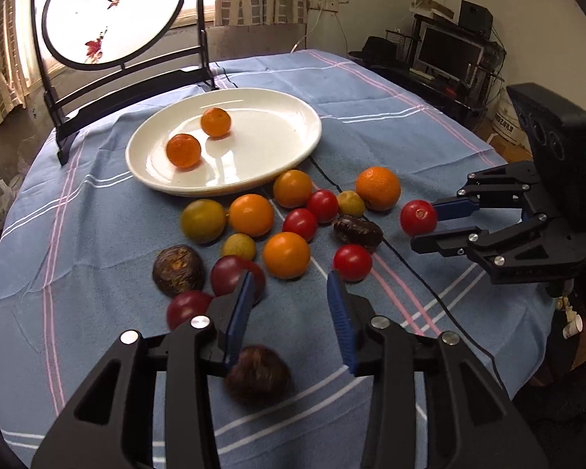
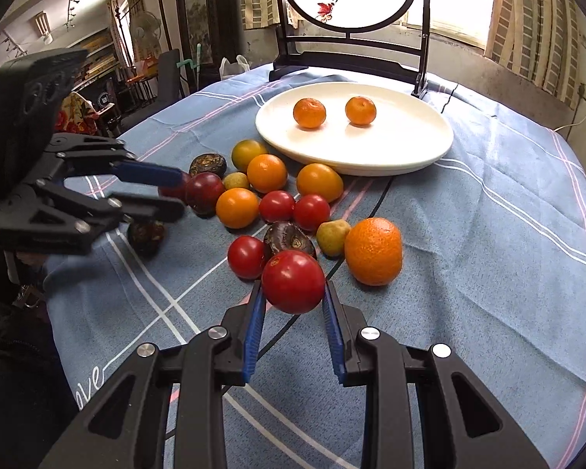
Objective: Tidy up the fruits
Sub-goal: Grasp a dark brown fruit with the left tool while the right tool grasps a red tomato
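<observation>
A white plate (image 1: 277,156) holds two small oranges (image 1: 183,150) at the back of the blue cloth; it also shows in the right wrist view (image 2: 410,148). Several oranges, red tomatoes, yellow-green fruits and dark brown fruits lie in a loose pile (image 1: 285,254) in front of it. My right gripper (image 2: 293,293) is shut on a red tomato (image 2: 293,281), held just above the cloth; it also shows in the left wrist view (image 1: 420,217). My left gripper (image 1: 291,285) is open and empty, low over the near pile, with a dark brown fruit (image 1: 258,379) under it.
A round painted screen on a black stand (image 1: 113,11) stands behind the plate. A large orange (image 2: 373,252) lies right of my held tomato. A black cable (image 1: 429,285) runs across the cloth. The table edge curves close on both sides.
</observation>
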Demonstrator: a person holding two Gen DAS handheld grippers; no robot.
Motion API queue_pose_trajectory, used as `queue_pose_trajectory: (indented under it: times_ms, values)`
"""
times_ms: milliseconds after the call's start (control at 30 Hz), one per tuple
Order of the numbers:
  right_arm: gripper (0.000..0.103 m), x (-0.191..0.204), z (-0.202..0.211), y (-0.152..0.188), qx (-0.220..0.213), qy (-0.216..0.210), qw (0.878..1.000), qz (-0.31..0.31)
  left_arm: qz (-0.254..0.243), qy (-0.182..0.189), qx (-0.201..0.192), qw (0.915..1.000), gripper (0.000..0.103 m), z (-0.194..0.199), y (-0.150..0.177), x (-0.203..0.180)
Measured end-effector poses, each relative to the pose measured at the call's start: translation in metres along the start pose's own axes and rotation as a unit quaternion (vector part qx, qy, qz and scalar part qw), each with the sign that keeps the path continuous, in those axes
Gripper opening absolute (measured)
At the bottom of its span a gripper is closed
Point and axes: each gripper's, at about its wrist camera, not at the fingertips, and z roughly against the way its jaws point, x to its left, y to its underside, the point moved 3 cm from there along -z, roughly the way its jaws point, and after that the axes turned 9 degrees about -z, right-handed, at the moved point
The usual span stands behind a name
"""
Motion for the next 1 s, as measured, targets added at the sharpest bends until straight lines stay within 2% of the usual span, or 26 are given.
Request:
queue_pose_trajectory:
  times_ms: [67, 100, 300, 367, 400, 467, 600, 633, 667, 733, 800, 867, 933, 1000]
  values:
    - [0.029, 0.000, 0.000, 0.002, 0.001, -0.003, 1.000, 0.002, 0.006, -0.004, 0.001, 1.0000, 0.060, 0.010, 0.014, 0.005]
    - [0.029, 0.001, -0.001, 0.002, 0.002, -0.005, 1.000, 0.002, 0.008, -0.006, 0.006, 0.9999, 0.062, 0.012, 0.020, 0.005]
    - [0.029, 0.004, -0.005, 0.000, 0.004, -0.006, 1.000, 0.000, 0.009, 0.003, 0.050, 0.9987, 0.062, -0.008, 0.041, -0.003]
    - [0.029, 0.007, -0.004, 0.000, 0.003, -0.007, 1.000, 0.003, 0.012, -0.013, 0.051, 0.9985, 0.062, -0.013, 0.043, -0.002]
    - [0.029, 0.008, -0.003, 0.001, 0.003, -0.008, 1.000, 0.005, 0.015, -0.017, 0.048, 0.9986, 0.059, -0.013, 0.043, 0.000]
    - [0.029, 0.010, -0.003, 0.001, 0.004, -0.008, 1.000, 0.007, 0.018, -0.027, 0.047, 0.9984, 0.036, -0.012, 0.042, 0.004]
    - [0.029, 0.009, -0.004, -0.001, 0.004, -0.010, 1.000, 0.006, 0.017, -0.017, 0.048, 0.9986, 0.037, -0.010, 0.044, 0.010]
    - [0.029, 0.009, -0.005, -0.002, 0.004, -0.012, 1.000, 0.005, 0.013, -0.017, 0.048, 0.9986, 0.039, -0.010, 0.044, 0.009]
    - [0.029, 0.009, -0.005, -0.002, 0.004, -0.013, 1.000, 0.005, 0.008, -0.013, 0.052, 0.9986, 0.047, -0.010, 0.045, 0.008]
    - [0.029, 0.011, -0.006, -0.001, 0.006, -0.014, 1.000, 0.008, 0.022, 0.000, 0.046, 0.9987, 0.053, -0.008, 0.044, 0.007]
    - [0.029, 0.012, -0.006, -0.001, 0.006, -0.015, 1.000, 0.009, 0.020, -0.002, 0.045, 0.9988, 0.054, -0.008, 0.042, 0.007]
    - [0.029, 0.012, -0.006, -0.001, 0.005, -0.015, 1.000, 0.009, 0.029, -0.007, 0.067, 0.9973, 0.053, -0.017, 0.044, 0.008]
    - [0.029, 0.011, -0.005, -0.001, 0.004, -0.016, 1.000, 0.008, 0.038, 0.004, 0.082, 0.9959, 0.054, -0.026, 0.047, 0.010]
    - [0.029, 0.011, -0.004, -0.001, 0.003, -0.014, 1.000, 0.008, 0.042, 0.001, 0.077, 0.9962, 0.054, -0.027, 0.046, 0.009]
